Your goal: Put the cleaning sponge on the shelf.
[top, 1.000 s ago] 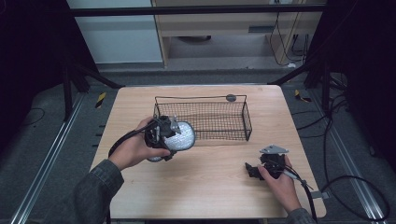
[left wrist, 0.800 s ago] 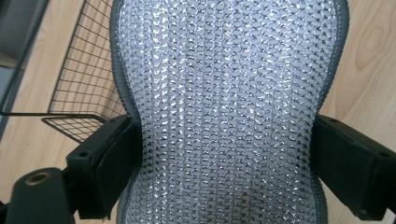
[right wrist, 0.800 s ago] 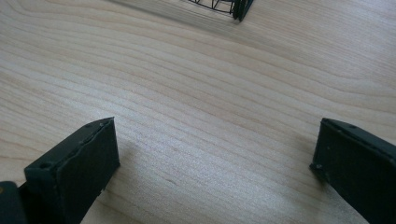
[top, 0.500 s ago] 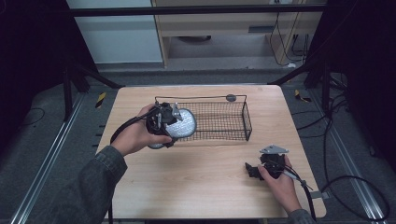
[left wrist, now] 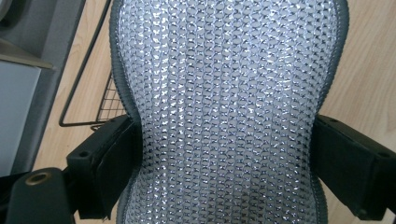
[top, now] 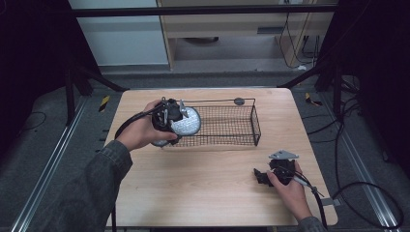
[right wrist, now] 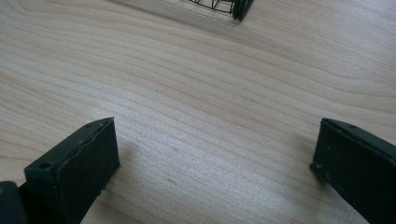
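1. My left tool [top: 180, 120] is clamped on a silvery mesh pad [top: 187, 122]; in the left gripper view its two black jaws press in on the pad's [left wrist: 224, 107] narrow waist from either side, and the pad's grey edging bows inward there.
2. In the high view I hold that pad up at the left end of the black wire basket [top: 227, 124], over its near-left corner; I cannot tell whether the pad touches the wire.
3. The left gripper view shows a corner of the basket [left wrist: 100, 100] behind the pad, with pale wood beyond it.
4. The basket stands on the far half of the wooden worktop [top: 203, 183], its long side running across my view.
5. My right tool [top: 265, 177] rests low at the near right of the worktop, well apart from the basket, with my right hand [top: 290, 191] around it.
6. In the right gripper view its jaws stand wide apart with bare wood [right wrist: 210, 116] between them, holding nothing; a corner of the basket [right wrist: 233, 7] sits at the top edge.
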Tool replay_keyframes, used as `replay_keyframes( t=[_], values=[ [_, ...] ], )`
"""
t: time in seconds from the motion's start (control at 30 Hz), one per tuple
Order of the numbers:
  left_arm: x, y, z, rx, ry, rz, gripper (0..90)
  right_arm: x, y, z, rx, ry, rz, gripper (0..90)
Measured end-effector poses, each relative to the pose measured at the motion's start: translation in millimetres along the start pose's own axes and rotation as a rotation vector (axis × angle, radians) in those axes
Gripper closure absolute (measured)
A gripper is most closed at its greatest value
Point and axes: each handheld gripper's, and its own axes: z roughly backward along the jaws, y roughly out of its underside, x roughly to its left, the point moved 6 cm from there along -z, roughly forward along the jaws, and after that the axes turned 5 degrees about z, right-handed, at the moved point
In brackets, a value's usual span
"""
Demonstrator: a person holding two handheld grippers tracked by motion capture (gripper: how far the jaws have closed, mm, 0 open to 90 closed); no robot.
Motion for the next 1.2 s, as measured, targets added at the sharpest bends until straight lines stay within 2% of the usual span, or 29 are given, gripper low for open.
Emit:
replay_keyframes(
  t=[0.07,0.57,0.83,0.9,0.97,1.2],
  values=[
    [2.9,-5.5,0.0,-0.001,-0.010,-0.015,10.7,0.0,0.0,0.0,0.000,0.000,0.000,0.5],
    [15.2,-39.7,-13.1,-0.024,-0.033,-0.044,10.7,0.0,-0.3,-0.1,-0.002,-0.003,0.001,0.5],
    [19.2,-47.6,-23.6,-0.023,-0.038,-0.054,10.7,-0.4,-0.1,-0.2,-0.001,-0.002,0.004,0.5],
    [20.3,-49.2,-26.5,-0.021,-0.026,-0.055,10.7,-0.4,-0.1,-0.2,-0.001,-0.002,0.004,0.5],
    [22.1,-50.7,-28.9,-0.011,-0.038,-0.064,10.7,-0.4,-0.2,-0.2,-0.001,-0.002,0.005,0.5],
    [24.5,-51.7,-28.6,-0.022,-0.052,-0.076,10.8,-0.6,-0.3,-0.3,-0.002,-0.005,0.007,0.4]
  ],
)
